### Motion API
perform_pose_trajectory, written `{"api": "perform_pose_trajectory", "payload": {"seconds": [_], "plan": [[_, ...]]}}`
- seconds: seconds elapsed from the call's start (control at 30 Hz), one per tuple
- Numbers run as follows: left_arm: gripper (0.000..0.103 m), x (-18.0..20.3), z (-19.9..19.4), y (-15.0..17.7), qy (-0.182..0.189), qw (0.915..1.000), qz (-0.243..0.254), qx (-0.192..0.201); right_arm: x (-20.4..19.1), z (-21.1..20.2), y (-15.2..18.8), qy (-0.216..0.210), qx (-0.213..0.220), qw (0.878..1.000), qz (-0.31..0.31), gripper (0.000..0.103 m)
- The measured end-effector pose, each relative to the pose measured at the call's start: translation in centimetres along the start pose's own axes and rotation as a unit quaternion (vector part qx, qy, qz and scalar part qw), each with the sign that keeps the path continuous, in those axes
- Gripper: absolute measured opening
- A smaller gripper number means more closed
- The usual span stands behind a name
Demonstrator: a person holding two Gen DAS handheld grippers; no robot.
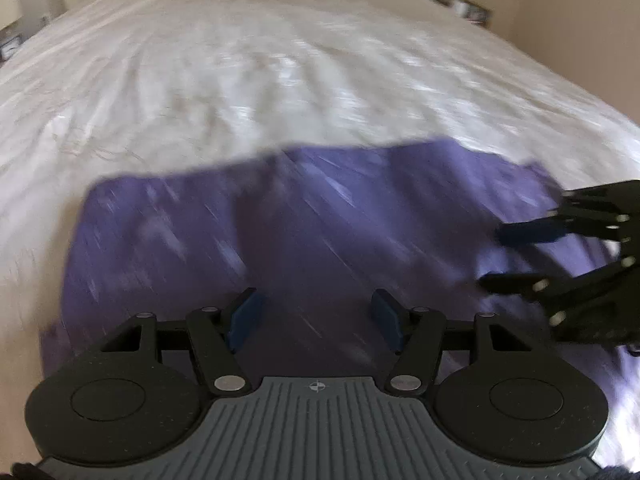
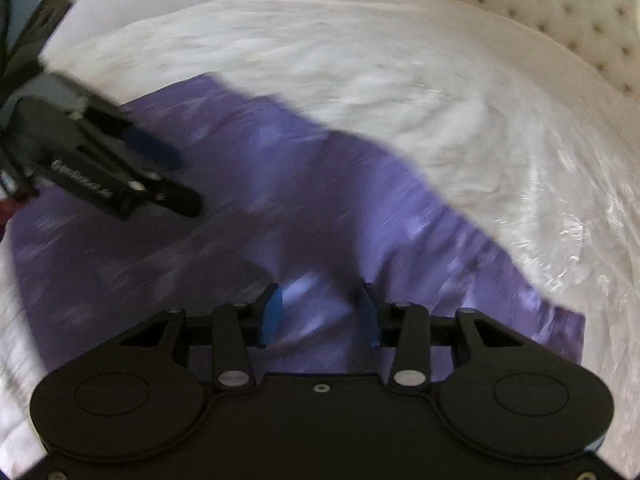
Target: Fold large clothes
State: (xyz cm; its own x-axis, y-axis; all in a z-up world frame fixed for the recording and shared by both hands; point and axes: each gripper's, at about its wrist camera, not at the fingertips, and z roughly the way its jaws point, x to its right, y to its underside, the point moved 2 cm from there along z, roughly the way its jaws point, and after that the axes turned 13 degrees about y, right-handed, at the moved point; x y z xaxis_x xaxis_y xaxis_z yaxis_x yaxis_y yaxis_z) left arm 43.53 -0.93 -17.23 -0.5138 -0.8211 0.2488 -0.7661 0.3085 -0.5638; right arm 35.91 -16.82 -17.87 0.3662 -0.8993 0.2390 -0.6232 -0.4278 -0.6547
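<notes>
Purple garment (image 1: 280, 232) lay spread flat on the white bedspread (image 1: 240, 80), long axis running left to right across both views, far edge roughly straight. Left gripper (image 1: 314, 322) hovered over the cloth's near-middle, pads spread apart, nothing visibly between them, only fabric beneath. Right gripper (image 2: 320, 316) sat further right, over the near edge toward the right-hand end; jaws part-open with a pale raised ridge of cloth between the pads, but blur hid whether they pressed it. Judgement: right claw was nearer a graspable edge; the cloth's right corner (image 2: 560, 328) lay just beside it, rightward. Tufted headboard (image 2: 560, 8) far right.
</notes>
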Motion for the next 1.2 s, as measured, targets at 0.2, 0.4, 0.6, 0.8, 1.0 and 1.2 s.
{"api": "perform_pose_trajectory", "payload": {"seconds": [0.2, 0.4, 0.6, 0.8, 1.0, 1.2], "plan": [[0.078, -4.0, 2.9, -3.3, -0.031, 0.9991, -0.025, -0.011, 4.8, 5.4, -2.2, 0.037, -0.040, 0.993, 0.103, 0.070], [0.083, -5.0, 2.4, -3.3, -0.009, 0.9980, -0.062, -0.004, 6.7, 5.4, -1.1, 0.030, -0.060, 0.980, 0.189, 0.086], [0.093, -4.5, -2.4, -2.6, 0.032, 0.9948, -0.088, 0.041, 8.5, 1.2, -0.7, 0.030, -0.036, 0.966, 0.253, 0.100], [0.095, -4.0, -8.9, 0.5, 0.021, 0.9905, -0.110, 0.081, 10.5, -5.2, 3.6, 0.049, -0.019, 0.937, 0.346, 0.102], [0.099, -5.4, -11.7, 6.1, 0.006, 0.9837, -0.171, 0.055, 10.3, -9.2, 10.4, 0.058, -0.066, 0.907, 0.412, 0.102], [0.099, -5.7, -12.8, 11.1, -0.005, 0.9740, -0.224, 0.032, 8.9, -11.2, 15.6, 0.031, -0.101, 0.881, 0.461, 0.102]]}}
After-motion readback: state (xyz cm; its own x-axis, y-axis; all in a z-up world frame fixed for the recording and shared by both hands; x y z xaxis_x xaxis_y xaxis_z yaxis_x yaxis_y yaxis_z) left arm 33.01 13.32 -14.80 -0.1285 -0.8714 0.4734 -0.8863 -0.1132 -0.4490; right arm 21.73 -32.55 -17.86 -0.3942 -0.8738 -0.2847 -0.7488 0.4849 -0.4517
